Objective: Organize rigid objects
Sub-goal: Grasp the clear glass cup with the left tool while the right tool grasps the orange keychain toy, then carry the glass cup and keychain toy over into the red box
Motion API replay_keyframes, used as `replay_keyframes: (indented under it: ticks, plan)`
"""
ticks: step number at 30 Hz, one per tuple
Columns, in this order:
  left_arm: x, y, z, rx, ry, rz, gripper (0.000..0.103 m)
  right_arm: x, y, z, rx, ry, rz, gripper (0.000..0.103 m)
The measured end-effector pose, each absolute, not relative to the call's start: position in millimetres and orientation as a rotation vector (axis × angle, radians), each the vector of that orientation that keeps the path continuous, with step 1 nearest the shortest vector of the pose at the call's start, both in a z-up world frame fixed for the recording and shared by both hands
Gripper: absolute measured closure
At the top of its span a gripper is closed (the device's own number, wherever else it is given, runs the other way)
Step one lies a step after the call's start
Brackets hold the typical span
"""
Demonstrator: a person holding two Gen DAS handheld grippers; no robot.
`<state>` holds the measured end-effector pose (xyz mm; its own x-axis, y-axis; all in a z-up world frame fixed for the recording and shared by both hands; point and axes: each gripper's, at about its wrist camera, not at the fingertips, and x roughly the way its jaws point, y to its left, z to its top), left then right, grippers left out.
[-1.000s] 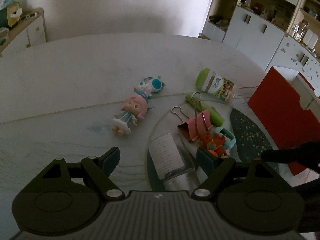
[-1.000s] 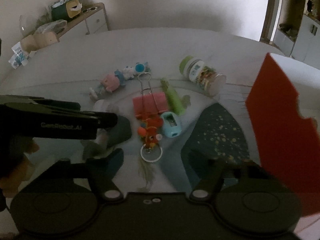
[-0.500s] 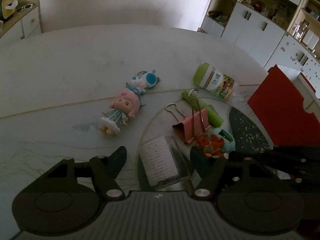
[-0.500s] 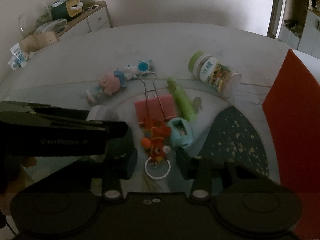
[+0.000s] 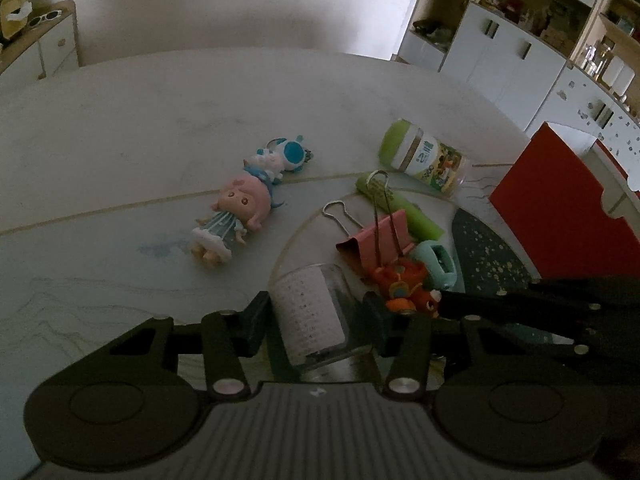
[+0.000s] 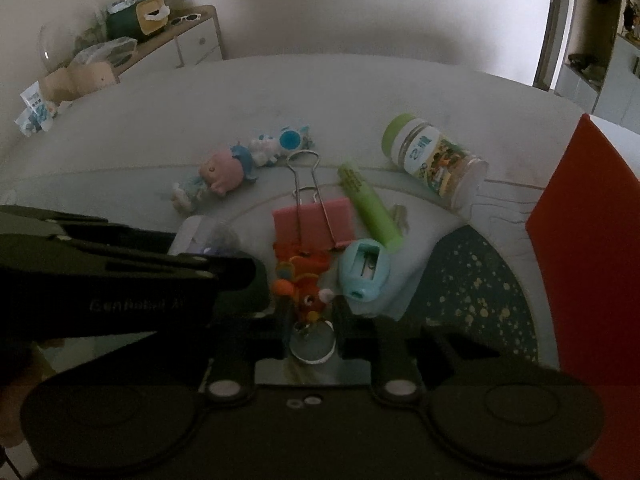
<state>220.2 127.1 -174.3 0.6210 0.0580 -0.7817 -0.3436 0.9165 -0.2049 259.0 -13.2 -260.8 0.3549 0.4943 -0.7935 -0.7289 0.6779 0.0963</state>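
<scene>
My left gripper (image 5: 316,320) has closed in around a clear glass jar with a white label (image 5: 310,312) lying on the table; both pads look to be against its sides. My right gripper (image 6: 310,320) is shut on an orange toy keychain (image 6: 302,286), with its metal ring (image 6: 312,346) between the fingers. A pink binder clip (image 6: 312,222), a green tube (image 6: 370,204) and a teal sharpener (image 6: 364,266) lie just beyond. A pink-haired doll (image 5: 232,216) and a blue-white figure (image 5: 280,158) lie to the left.
A green-lidded jar (image 6: 434,164) lies on its side at the back right. A red box (image 6: 592,264) stands at the right edge. A dark speckled mat (image 6: 476,288) lies in front of it. Cabinets (image 5: 500,52) stand behind the round table (image 5: 120,128).
Both grippers have moved forward and closed: the left around the glass jar, the right onto the orange keychain. The objects on the table have stayed where they were.
</scene>
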Motion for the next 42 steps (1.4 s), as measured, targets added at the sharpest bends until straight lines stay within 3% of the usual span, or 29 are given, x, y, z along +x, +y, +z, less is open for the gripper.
replay_keyframes:
  ticks: [6,8,34,42]
  plan:
    - [217.6,122.4,-171.7,-0.342,0.877,0.231,0.055,251.4,-23.2,-255.6,-0.264,0.903,0.804,0.085]
    - [215.4,120.8,-170.1,-0.343,0.876,0.226,0.056,247.5,-29.6,-251.1,-0.251,0.896,0.806,0.092]
    - [176.9,91.4,-129.8,-0.375,0.848,0.156,0.062,215.3,-132.9,-160.0,-0.076,0.747,0.759,0.092]
    - [184.0,69.4,-92.5,-0.381,0.797,0.111,0.062,228.0,-170.1,-136.2,-0.056,0.692,0.729,0.092]
